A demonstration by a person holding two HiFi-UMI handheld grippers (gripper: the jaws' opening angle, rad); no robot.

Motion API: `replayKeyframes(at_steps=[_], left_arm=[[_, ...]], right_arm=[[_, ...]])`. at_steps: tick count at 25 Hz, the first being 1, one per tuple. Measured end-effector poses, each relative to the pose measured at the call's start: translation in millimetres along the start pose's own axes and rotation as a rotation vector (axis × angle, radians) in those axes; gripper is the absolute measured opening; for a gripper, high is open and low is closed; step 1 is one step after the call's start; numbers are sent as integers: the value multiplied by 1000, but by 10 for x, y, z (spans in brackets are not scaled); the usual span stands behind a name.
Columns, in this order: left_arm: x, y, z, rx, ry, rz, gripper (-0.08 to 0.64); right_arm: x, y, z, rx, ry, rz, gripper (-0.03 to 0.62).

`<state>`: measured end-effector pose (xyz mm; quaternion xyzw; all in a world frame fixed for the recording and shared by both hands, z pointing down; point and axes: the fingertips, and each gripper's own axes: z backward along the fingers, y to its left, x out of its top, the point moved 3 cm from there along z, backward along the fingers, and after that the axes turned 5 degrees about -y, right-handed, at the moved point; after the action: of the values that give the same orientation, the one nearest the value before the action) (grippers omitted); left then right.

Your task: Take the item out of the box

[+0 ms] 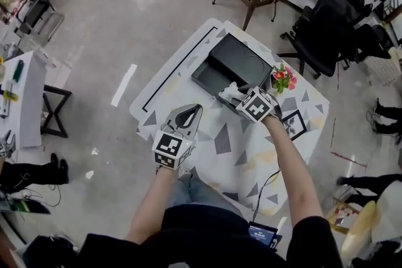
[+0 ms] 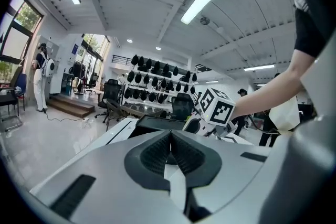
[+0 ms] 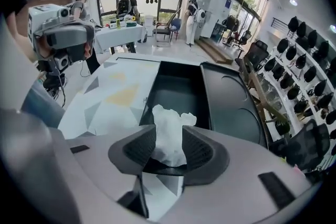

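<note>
bare forearms reached out from the person's dark shirt, each hand carrying a gripper over the surface (image 1: 235, 157), which was covered in a white cloth with grey and yellow triangles. left gripper (image 1: 190, 113) hung above the near part of the cloth with its jaws pressed together and nothing between them. right gripper (image 1: 230, 95) pointed steeply down at the near end of the open black box (image 3: 176, 84), its pads pinching a crumpled white wad (image 3: 170, 126) from both sides. the wad stuck out past the fingertips, over the box's near edge. whether it was clear of the box floor could not be told. the box lid (image 3: 231, 99) lay just beside the box, and a small bunch of pink flowers (image 1: 283, 78) stood near the right gripper.
</note>
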<state>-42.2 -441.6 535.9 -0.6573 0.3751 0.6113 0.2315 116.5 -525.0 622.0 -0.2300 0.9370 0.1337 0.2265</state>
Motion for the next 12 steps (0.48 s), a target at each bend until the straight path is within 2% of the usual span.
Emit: replayKeyframes(at_steps=[12], left_arm=[[-152,73,-14,14,30,17,20]], right_arm=[[-35,0,-374,67,152,90,110]])
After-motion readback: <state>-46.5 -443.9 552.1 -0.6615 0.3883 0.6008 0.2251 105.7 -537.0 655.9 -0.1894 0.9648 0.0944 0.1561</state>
